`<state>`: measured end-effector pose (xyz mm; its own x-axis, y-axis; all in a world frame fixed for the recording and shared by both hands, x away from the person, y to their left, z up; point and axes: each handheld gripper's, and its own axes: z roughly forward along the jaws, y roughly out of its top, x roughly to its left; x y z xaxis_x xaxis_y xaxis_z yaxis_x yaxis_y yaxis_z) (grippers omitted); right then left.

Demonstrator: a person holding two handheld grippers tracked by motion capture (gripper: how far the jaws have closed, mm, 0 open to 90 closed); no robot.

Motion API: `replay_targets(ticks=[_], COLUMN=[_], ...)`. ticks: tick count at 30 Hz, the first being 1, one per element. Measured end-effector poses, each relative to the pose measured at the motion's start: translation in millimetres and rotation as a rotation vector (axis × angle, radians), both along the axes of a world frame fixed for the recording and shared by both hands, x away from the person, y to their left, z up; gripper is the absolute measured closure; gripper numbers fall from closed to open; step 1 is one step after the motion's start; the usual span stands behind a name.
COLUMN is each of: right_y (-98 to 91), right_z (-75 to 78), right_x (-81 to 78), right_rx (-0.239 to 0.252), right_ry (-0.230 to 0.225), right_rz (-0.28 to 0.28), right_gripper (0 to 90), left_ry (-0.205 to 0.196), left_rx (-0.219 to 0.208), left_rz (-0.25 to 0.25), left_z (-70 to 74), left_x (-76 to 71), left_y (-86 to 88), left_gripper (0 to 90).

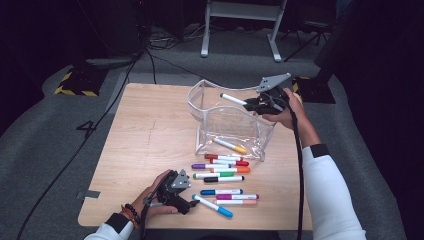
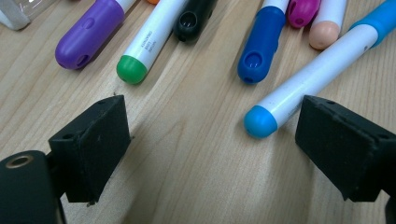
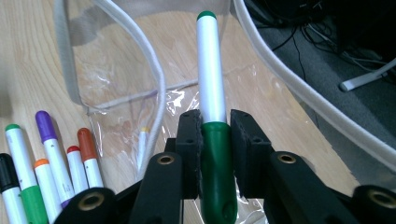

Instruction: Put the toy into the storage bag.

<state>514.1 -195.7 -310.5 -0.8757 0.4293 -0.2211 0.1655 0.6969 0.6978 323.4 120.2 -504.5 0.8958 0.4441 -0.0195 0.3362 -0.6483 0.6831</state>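
Right gripper hides the middle of the dark-green-capped white marker between its jaws, which are clamped on the cap; barrel projects ahead over the clear plastic pouch. A yellow-capped marker inside is blurred by film. Left gripper gapes wide, empty, a light-blue-capped white marker just inside one jaw.

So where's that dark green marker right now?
In the high view it's right of centre, clamped in the right gripper over the clear pouch: the dark green marker.
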Motion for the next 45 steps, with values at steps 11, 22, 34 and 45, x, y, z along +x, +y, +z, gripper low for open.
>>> replay_targets(ticks=[11, 22, 34, 45], right_y=[5.5, 13.8, 6.1, -23.2], right_z=[-11.6, -15.3, -5.1, 25.9], right_x=[16.4, 9.1, 1.0, -21.0], right_rx=[-0.117, -0.186, -0.126, 0.039], right_ry=[0.111, 0.27, 0.162, 0.023], right_rz=[-0.042, 0.073, 0.038, -0.049], right_gripper=[74.5, 74.2, 59.1, 47.0], left_ry=[-0.002, -0.002, -0.002, -0.001], left_rx=[0.0, -0.001, 0.0, -0.002], left_rz=[-0.002, -0.002, -0.002, -0.002], left_z=[0.0, 0.0, 0.0, -0.1], left_x=[0.1, 0.0, 0.0, 0.0], left_y=[0.4, 0.5, 0.6, 0.5], left_gripper=[10.4, 10.4, 10.4, 10.4])
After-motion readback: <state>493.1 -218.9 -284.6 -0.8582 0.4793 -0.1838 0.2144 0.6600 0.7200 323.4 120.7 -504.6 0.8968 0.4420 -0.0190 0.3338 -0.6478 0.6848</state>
